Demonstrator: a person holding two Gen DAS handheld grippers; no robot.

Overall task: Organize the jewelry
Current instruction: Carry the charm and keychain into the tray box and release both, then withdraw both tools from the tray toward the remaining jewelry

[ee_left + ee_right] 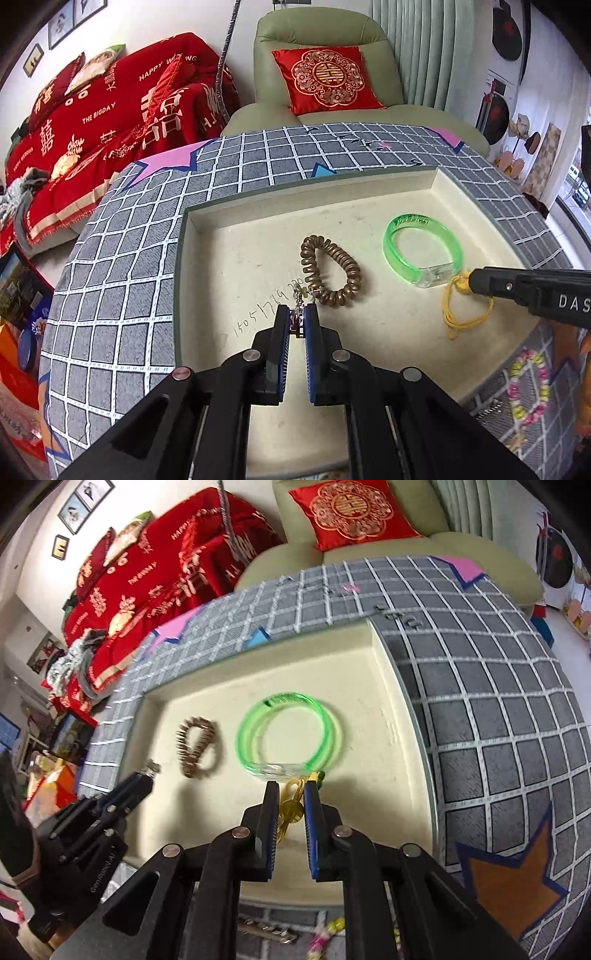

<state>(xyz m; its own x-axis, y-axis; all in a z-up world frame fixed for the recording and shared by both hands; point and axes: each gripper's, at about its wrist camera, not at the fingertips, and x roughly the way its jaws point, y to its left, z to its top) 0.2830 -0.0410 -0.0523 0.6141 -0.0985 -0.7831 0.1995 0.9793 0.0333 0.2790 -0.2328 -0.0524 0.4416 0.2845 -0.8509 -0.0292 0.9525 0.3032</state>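
**Both grippers over the tray, each pinching a piece**

Your left gripper point(296, 317) is pressed together on a small trinket point(297, 322); bits of it stick out past the fingertips, detail too small to tell. It hangs over the cream tray point(436, 176), just beside the bronze coil bracelet point(330, 270) lying on the tray floor.

Your right gripper point(291, 794) is pinching a yellow cord point(291, 806). In the left view the cord point(466, 308) loops down onto the tray floor, near the green bangle point(423, 253). The bangle lies flat in the tray, its clear clasp section nearest the right fingertips; blurred in the right view.

The tray sits on a grey grid cloth point(122, 258). A pink-and-yellow bead bracelet point(528, 387) lies outside the tray on the cloth, near its right front corner.
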